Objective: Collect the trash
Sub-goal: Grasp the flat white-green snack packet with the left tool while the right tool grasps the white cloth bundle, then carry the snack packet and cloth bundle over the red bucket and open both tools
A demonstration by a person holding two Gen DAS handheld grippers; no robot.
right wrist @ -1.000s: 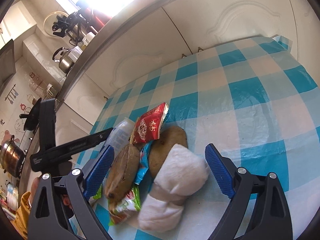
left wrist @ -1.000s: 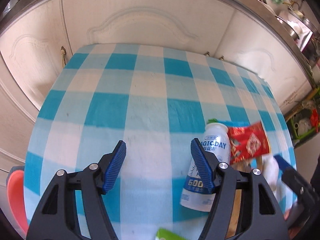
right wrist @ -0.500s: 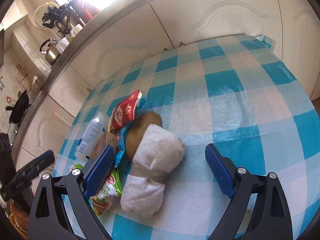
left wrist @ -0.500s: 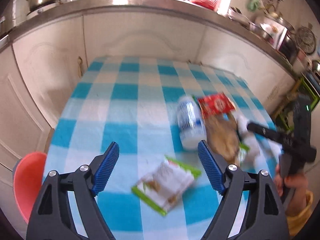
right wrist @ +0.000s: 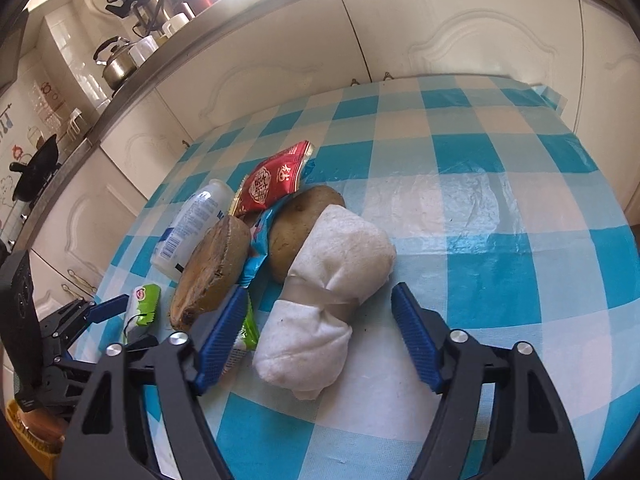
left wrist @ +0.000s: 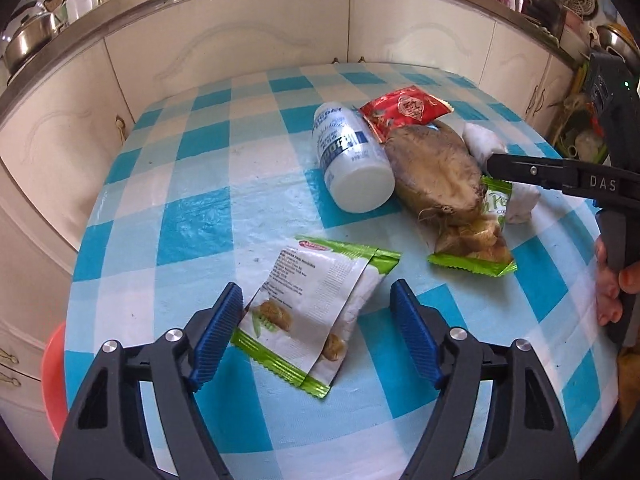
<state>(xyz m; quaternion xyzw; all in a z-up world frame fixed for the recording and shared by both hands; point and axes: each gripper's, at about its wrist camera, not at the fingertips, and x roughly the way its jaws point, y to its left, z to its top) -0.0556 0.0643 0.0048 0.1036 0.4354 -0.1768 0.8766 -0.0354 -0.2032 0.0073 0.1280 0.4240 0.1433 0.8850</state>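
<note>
Left gripper [left wrist: 316, 334]: jaws stand apart and have just been closing; the green-and-white snack wrapper [left wrist: 312, 312] lies flat on the checked tablecloth [left wrist: 192, 228] between them, close to the left pad, gripped by neither. Beyond the right jaw lies a second green wrapper [left wrist: 476, 248], then a brown root vegetable [left wrist: 436, 172], a white bottle [left wrist: 352, 160] on its side, and farthest a red sachet [left wrist: 404, 110].

Right gripper [right wrist: 318, 332]: jaws apart, just been closing, with the near end of a white tied bundle [right wrist: 328, 296] between the pads (contact is not visible). Beyond it sits a potato [right wrist: 300, 216]. Past the left jaw sits the root vegetable.
</note>
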